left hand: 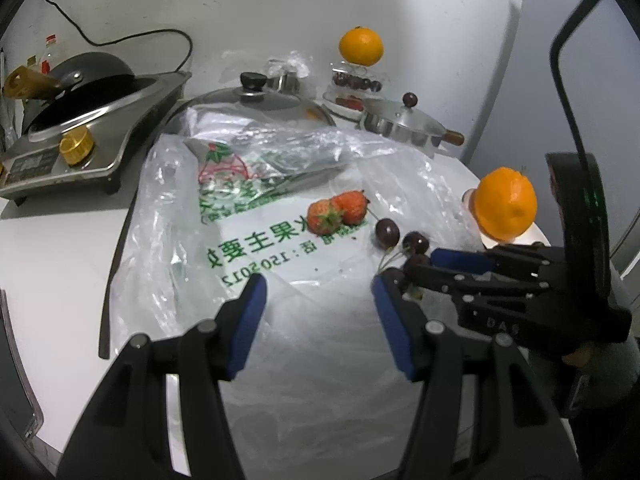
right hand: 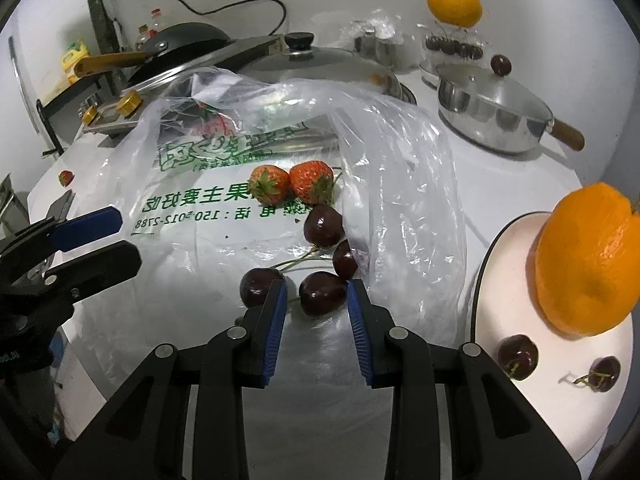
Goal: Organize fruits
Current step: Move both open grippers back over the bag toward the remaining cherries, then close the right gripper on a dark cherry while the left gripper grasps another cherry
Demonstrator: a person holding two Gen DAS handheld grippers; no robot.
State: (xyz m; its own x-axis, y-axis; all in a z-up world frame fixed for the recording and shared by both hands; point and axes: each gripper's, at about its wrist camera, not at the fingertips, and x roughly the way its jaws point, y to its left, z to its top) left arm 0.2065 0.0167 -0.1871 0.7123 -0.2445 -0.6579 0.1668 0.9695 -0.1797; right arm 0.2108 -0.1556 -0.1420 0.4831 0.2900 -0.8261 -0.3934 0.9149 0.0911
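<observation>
Two strawberries (right hand: 290, 183) and several dark cherries lie on a clear printed plastic bag (right hand: 224, 200) on the white table. My right gripper (right hand: 317, 288) is open, its blue pads either side of one cherry (right hand: 322, 294), apart from it. Another cherry (right hand: 260, 286) sits just left of its left pad. A white plate (right hand: 516, 280) at the right holds an orange (right hand: 592, 260) and two cherries (right hand: 517, 356). My left gripper (left hand: 320, 292) is open and empty above the bag, the strawberries (left hand: 338, 210) beyond it. The right gripper (left hand: 420, 268) reaches in from the right among the cherries (left hand: 387, 232).
A stove with a wok (left hand: 80, 80) stands at the back left. A glass pan lid (left hand: 260, 98) lies behind the bag. A steel pot (right hand: 492, 116) with a wooden handle is at the back right. A tiered stand (right hand: 454, 46) carries another orange (right hand: 454, 2) and cherries. A lone strawberry (right hand: 65, 177) lies far left.
</observation>
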